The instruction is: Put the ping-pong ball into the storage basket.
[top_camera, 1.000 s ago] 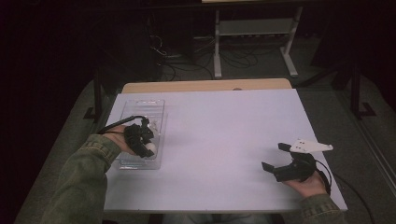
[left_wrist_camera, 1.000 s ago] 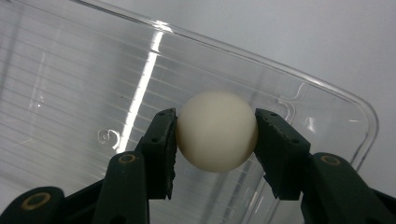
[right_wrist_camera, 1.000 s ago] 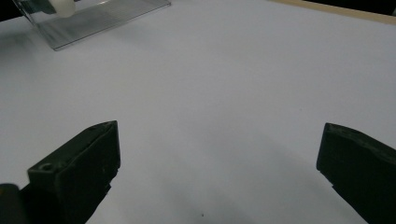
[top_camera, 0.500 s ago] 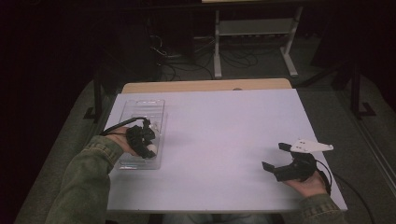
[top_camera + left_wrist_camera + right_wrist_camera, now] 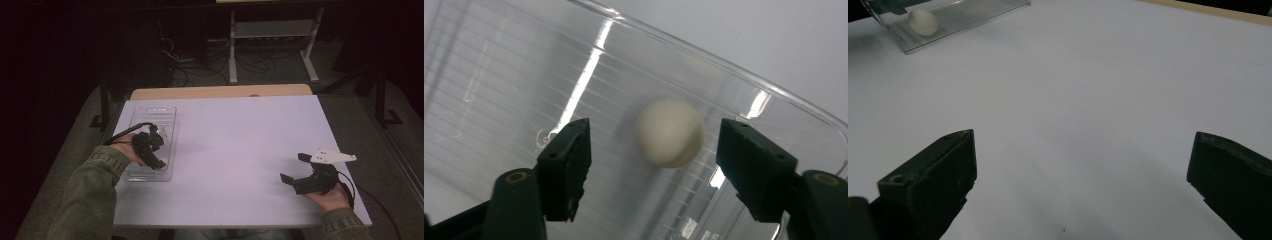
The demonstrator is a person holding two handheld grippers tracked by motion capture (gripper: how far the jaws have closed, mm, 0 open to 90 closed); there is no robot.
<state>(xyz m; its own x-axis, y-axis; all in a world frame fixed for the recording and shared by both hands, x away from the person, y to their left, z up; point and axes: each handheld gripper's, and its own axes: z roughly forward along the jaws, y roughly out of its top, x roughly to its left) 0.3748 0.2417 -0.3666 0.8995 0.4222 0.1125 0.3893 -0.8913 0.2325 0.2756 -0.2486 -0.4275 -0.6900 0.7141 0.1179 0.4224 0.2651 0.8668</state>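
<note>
My left tool (image 5: 654, 150) has just been opening its jaws; the white ball (image 5: 669, 132) lies free between them, inside the clear tray (image 5: 150, 112) at the bench's (image 5: 240, 140) left side. My right tool (image 5: 296, 169) stands wide open, holding nothing.

Left forearm, in an olive sleeve (image 5: 87, 195), enters from 7 o'clock of the high view and angles toward 1 o'clock. Left hand (image 5: 125, 150) holds the left gripper (image 5: 159, 150), which points down; its cable (image 5: 127, 131) loops back over the wrist toward 9 o'clock. Its jaws have just been opening and stand apart, pads touching nothing. Right hand (image 5: 327, 197) sits at 5 o'clock, palm up under the right gripper (image 5: 295, 167), which points toward 10 o'clock, roughly level. Its jaws are spread wide with nothing between them. A grey plate (image 5: 332, 157) tops this gripper.
</note>
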